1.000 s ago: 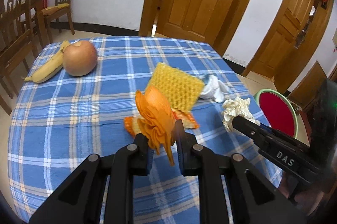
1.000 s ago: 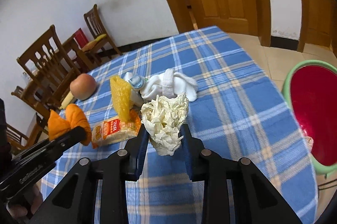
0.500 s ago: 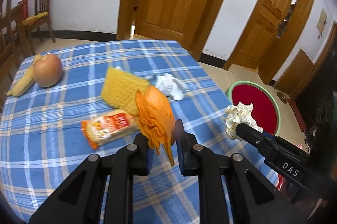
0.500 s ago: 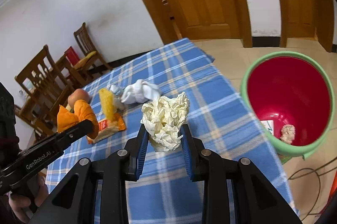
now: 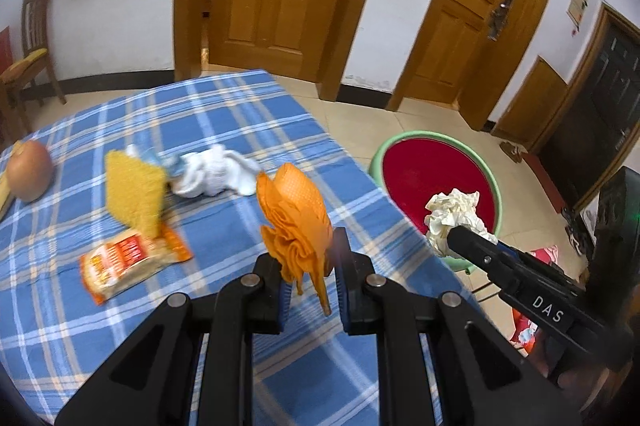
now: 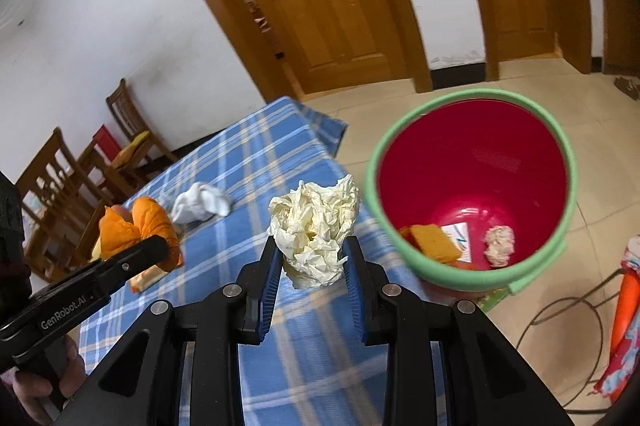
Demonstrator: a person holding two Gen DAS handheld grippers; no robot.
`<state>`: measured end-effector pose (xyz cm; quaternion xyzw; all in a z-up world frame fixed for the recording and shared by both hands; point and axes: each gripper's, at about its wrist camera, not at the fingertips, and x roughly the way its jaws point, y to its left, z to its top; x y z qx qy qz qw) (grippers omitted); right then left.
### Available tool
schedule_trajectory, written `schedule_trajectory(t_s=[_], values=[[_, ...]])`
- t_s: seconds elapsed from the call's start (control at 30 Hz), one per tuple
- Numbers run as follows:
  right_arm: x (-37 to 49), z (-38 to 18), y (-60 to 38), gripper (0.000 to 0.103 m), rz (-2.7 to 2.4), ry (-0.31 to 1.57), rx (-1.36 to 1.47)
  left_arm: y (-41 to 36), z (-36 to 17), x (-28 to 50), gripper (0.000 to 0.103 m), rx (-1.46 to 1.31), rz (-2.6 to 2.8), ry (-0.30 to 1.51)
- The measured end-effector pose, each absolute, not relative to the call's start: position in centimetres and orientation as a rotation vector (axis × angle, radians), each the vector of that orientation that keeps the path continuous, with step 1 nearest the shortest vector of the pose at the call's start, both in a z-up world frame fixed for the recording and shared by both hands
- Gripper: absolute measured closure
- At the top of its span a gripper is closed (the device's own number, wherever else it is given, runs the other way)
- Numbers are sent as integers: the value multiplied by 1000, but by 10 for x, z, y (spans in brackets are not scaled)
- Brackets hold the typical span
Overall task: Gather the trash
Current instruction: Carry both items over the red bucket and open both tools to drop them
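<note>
A: Left gripper point(image 5: 306, 262) status?
B: Clamped on the orange cloth point(image 5: 294, 222), held above the table point(image 5: 224, 129) near its right edge.
A: Right gripper point(image 6: 312, 268)?
B: Pinching the crumpled paper wad point(image 6: 314, 230), just left of the red bin point(image 6: 472, 165) on the floor.
A: Bin contents?
B: Orange sponge point(image 6: 434, 242), paper scrap, small wad.
A: On the table?
B: Snack packet point(image 5: 128, 260), yellow sponge point(image 5: 134, 195), white cloth point(image 5: 212, 175), apple point(image 5: 28, 175).
</note>
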<state>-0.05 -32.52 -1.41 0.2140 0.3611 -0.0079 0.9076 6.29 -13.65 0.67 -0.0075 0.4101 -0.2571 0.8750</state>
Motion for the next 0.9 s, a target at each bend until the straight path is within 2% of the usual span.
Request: schedule_trajectory(t_s=[0.9], values=[[-5,-52,-428,67,-250,776,556,-265,-23,86,86,138,-702,920]])
